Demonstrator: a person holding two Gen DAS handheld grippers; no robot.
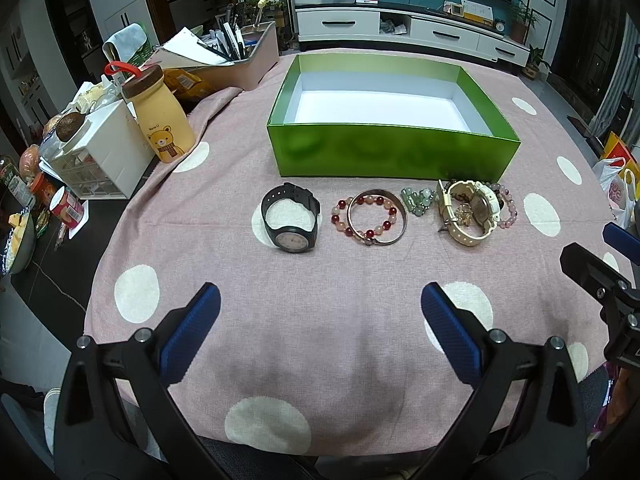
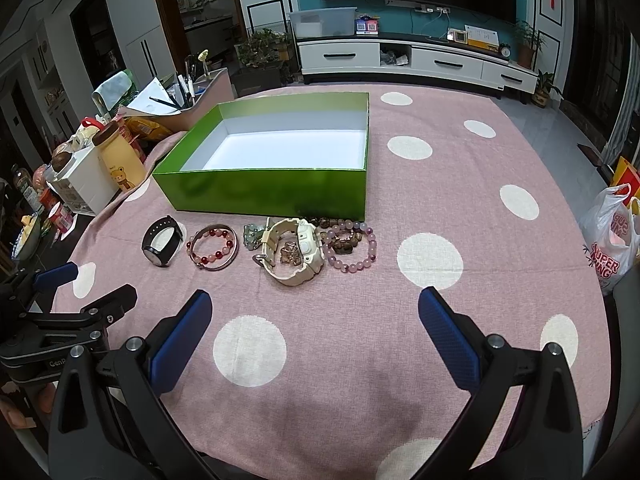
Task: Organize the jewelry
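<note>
— Pink cloth with big cream dots [image 1: 320,320] covers the whole table, and past it there's a white TV cabinet [image 2: 416,60] against a teal wall. What's crowding the left side?

— A yellow bear-print bottle with a brown cap [image 1: 160,116], a white plastic drawer organiser [image 1: 100,152], and a pink tray of pens and papers [image 1: 244,56] farther back. All of it sits left of the open green cardboard box with a white inside [image 1: 392,152], which stands mid-table.

— And the jewelry?

— In a row just near of the box's front wall: a black wristwatch [image 1: 291,220] at the left, then a red-and-pink bead bracelet [image 1: 364,216] overlapping a thin metal bangle [image 1: 378,218], a small cluster of pale green beads [image 1: 418,200], a cream wristwatch [image 1: 468,212] with a small gold piece [image 2: 291,255] lying inside its loop, and a purple bead bracelet [image 2: 352,246] at the right, touching the cream watch.

— Room to move?

— Plenty of bare cloth near of the row and off to the right.

— The tongs?

— Both spread wide and holding nothing. The left gripper [image 1: 320,320] hangs above the cloth near of the black watch; the right gripper [image 2: 316,320] hangs near of the cream watch.
</note>
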